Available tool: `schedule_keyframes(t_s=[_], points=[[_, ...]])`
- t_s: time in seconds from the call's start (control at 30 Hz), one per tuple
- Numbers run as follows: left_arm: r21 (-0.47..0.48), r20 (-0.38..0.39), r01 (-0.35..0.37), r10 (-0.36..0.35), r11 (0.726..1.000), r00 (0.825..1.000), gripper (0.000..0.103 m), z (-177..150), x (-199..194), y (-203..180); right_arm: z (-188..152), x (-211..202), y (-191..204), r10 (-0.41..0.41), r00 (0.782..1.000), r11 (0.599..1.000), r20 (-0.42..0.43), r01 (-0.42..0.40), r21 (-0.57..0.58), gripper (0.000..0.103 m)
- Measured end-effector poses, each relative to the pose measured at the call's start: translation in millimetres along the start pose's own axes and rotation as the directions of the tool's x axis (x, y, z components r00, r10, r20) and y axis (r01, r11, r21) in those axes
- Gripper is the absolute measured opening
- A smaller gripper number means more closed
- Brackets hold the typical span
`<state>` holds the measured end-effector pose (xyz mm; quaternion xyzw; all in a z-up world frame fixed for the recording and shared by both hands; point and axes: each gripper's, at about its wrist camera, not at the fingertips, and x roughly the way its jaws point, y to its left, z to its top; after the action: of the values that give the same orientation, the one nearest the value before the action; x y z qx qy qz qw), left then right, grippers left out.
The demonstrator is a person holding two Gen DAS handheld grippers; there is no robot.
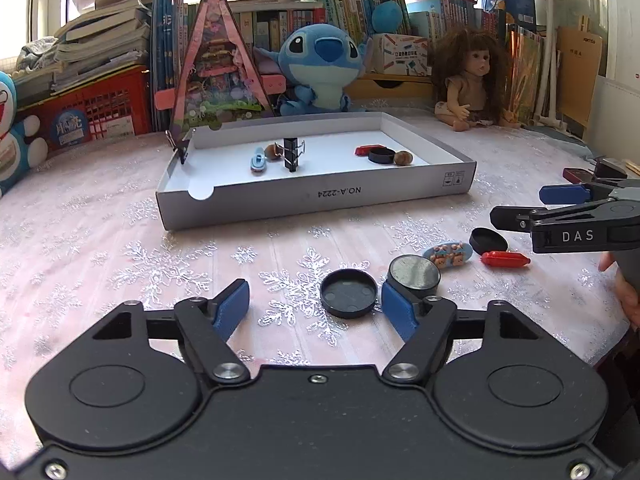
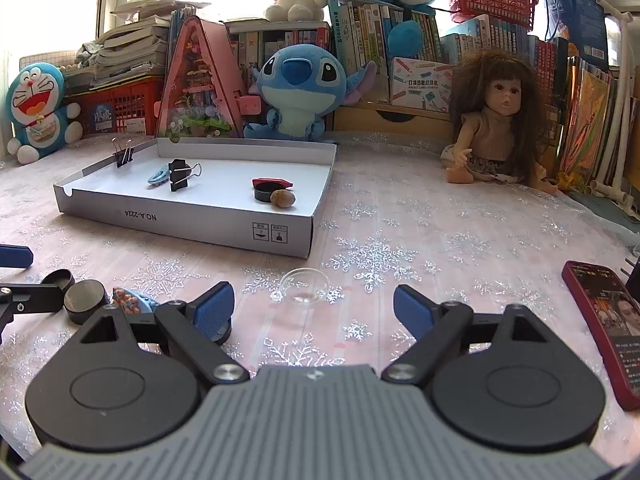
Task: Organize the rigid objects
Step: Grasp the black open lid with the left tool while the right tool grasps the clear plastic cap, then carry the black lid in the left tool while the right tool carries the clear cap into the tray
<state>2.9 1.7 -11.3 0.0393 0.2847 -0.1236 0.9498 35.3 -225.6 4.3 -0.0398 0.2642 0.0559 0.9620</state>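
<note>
**Black lid sits between the blue pads, ready to be picked up**

Left hand-held gripper (image 1: 314, 306) is closest to us. Its jaws are about half open, and the round black lid (image 1: 348, 294) lies flat on the bench (image 1: 120, 248) between them. The right pad looks just beside the lid's rim, but I cannot tell if it touches. Nothing is squeezed yet.

I think the lid is hard, light and smooth, so it could slip. Its low rim, gripped on two opposite sides, looks like the best spot to hold.

Just right of it sits a round black tin with a shiny top (image 1: 414, 276), then a little bear toy (image 1: 448, 254), another black cap (image 1: 489, 241) and a red piece (image 1: 506, 259). Farther back is the white box tray (image 1: 320, 196), where some small things already lie.

Right hand-held gripper (image 2: 314, 306) is wide open and holds nothing. A clear glass dish (image 2: 305, 285) lies ahead of it. The dish is very hard to see and may break. The left pad covers something dark; I cannot tell what it is.
</note>
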Motion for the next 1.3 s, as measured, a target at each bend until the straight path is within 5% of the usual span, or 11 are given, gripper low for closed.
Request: schedule_keyframes(t_s=[0.4, 1.0, 1.3], points=[[0.022, 0.011, 0.032, -0.032, 0.999, 0.999, 0.03, 0, 0, -6, 7, 8, 3, -0.021, 0.999, 1.0, -0.034, 0.021, -0.019, 0.086], [-0.026, 0.033, 0.006, -0.005, 1.0, 0.999, 0.03, 10, 1, 4, 9, 11, 14, -0.01, 0.998, 0.996, -0.055, 0.005, -0.088, 0.042], [-0.047, 0.045, -0.015, 0.017, 0.999, 0.999, 0.03, 17, 2, 11, 10, 10, 16, -0.011, 0.999, 0.996, -0.05, 0.006, -0.09, 0.039]])
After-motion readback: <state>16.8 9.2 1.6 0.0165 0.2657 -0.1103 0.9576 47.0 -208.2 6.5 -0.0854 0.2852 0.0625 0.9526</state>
